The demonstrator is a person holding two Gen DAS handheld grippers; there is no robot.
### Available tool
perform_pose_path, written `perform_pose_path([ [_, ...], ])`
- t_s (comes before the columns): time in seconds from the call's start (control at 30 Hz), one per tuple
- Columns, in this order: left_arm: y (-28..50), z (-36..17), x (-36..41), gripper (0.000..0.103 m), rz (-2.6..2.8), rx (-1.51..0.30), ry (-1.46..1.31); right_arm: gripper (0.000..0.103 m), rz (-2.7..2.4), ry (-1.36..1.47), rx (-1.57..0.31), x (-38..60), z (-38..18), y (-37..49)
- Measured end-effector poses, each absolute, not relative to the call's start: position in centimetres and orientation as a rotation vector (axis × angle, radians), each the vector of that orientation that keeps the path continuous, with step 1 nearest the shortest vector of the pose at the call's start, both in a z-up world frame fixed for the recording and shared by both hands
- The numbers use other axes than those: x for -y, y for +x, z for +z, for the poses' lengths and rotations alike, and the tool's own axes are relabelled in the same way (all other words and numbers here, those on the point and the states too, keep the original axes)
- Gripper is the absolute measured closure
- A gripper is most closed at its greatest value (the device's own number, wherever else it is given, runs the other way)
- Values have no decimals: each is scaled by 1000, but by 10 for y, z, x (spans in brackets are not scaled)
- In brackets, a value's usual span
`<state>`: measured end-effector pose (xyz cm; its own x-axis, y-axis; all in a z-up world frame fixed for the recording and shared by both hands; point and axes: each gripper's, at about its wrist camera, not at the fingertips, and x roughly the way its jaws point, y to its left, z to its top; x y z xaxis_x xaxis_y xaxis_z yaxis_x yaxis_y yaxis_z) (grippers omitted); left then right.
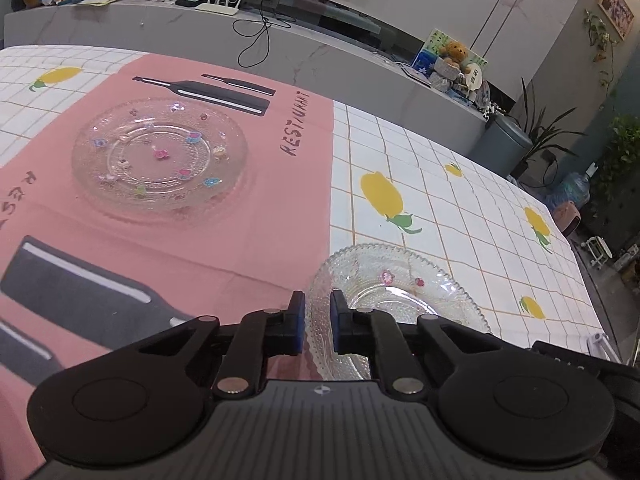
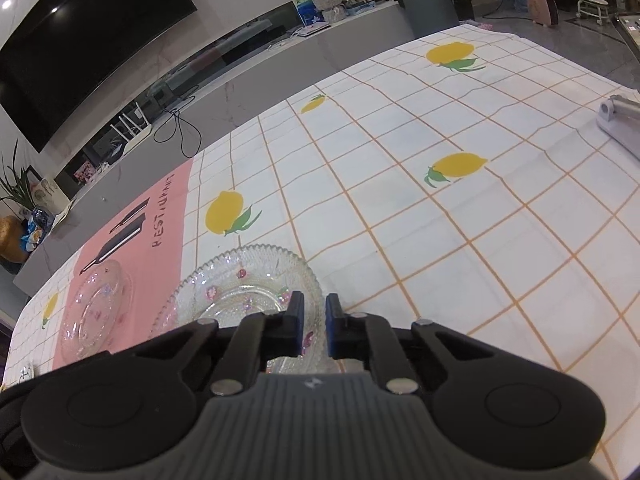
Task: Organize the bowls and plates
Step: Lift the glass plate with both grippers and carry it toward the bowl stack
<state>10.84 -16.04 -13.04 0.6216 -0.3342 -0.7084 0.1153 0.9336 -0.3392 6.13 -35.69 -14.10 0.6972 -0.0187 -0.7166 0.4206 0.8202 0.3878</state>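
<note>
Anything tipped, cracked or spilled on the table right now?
No cracks or spills show. The glass bowl sits tilted, both grippers (left, right) straddling its rim on opposite sides. The glass plate lies flat on the pink mat.

Clear beaded glass bowl; white lemon-print grid tablecloth, pink placemat

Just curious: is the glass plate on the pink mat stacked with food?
No, the glass plate on the pink mat holds only its printed flowers.
</note>
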Motion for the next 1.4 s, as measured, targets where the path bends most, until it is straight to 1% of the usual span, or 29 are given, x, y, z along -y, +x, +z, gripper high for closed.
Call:
perform_pose_path([
  [0.13,98,-123,152,90,-260,-863,-287,95,-243,545,-769,350,-131,53],
  [0.6,42,-99,114,90,-277,-847,-331,96,-167,630,-780,334,-107,-8],
  [0.9,15,-104,93,90,-288,-858,-359,97,-118,663,-783,324,-109,-42],
  [1.4,6,-130,99,90,-306,-886,-292,97,-144,613,-816,321,-133,-52],
])
